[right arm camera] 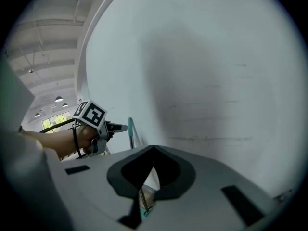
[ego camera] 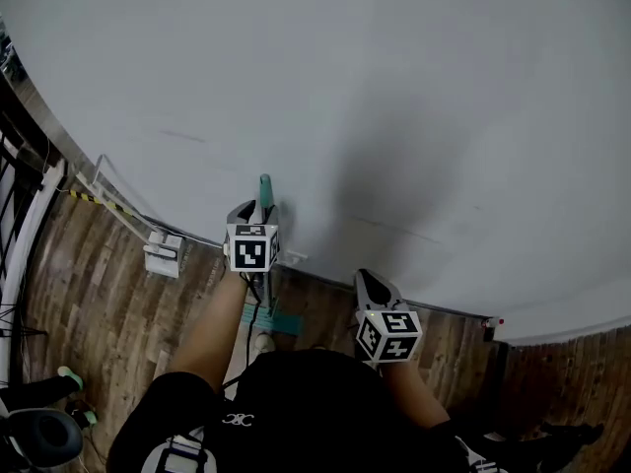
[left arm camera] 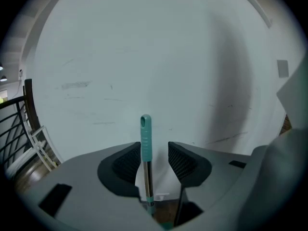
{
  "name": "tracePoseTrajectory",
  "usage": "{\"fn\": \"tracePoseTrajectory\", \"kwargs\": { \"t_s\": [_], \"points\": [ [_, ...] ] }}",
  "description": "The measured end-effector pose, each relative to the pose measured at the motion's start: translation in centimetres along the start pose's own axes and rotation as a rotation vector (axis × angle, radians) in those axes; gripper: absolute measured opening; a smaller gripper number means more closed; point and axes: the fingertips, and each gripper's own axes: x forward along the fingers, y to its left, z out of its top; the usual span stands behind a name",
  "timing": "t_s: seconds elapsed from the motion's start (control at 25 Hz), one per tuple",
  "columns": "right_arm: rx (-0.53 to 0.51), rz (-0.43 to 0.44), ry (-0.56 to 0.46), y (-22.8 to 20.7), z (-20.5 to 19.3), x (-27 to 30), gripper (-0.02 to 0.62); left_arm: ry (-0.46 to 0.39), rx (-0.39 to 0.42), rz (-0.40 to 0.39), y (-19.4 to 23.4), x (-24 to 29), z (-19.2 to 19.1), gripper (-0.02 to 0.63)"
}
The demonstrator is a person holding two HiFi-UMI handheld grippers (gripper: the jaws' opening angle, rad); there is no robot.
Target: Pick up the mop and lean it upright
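Note:
The mop stands upright against the white wall (ego camera: 394, 116), its teal grip (ego camera: 265, 190) on top and its teal head (ego camera: 271, 318) on the wood floor. My left gripper (ego camera: 251, 210) is at the grip. In the left gripper view the teal handle (left arm camera: 146, 134) stands between the jaws of the left gripper (left arm camera: 150, 148), close beside the left pad (left arm camera: 126, 161) and apart from the right one; the jaws are open. My right gripper (ego camera: 373, 286) hangs lower, to the right of the mop, with nothing in it. In its own view the right gripper (right arm camera: 154, 149) is shut, with the mop handle (right arm camera: 130, 131) off to its left.
A white box (ego camera: 163, 252) with cables sits at the foot of the wall to the left, next to a yellow-black striped strip (ego camera: 99, 200). A railing (ego camera: 20, 215) runs along the far left. A dark round object (ego camera: 39, 437) lies at the bottom left.

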Motion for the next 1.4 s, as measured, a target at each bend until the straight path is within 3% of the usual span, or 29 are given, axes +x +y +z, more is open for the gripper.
{"fn": "tracePoseTrajectory", "kwargs": {
  "t_s": [0.36,0.44,0.48,0.68,0.92,1.4],
  "points": [
    [0.035,-0.082,0.012,-1.3,-1.0,-0.8,0.014,0.053,0.074,0.041,1.4,5.1,-0.6,0.164],
    [0.037,-0.087,0.014,-1.5,-1.2,-1.0,0.014,0.054,0.073,0.067,1.9,5.7,-0.7,0.163],
    [0.04,-0.087,0.014,-1.7,-1.2,-1.1,0.012,0.052,0.067,0.068,2.0,5.8,-0.7,0.123],
    [0.051,-0.083,0.023,-2.3,-2.0,-1.5,0.014,0.043,0.021,0.011,1.9,4.9,-0.7,0.097],
    [0.041,-0.036,0.028,-1.9,-2.2,-1.2,0.014,-0.013,0.048,0.019,0.2,1.7,-1.6,0.097],
    [0.007,0.124,0.001,1.0,-1.2,1.8,0.012,-0.072,0.017,0.079,-0.4,-4.2,-3.6,0.097]
  ]
}}
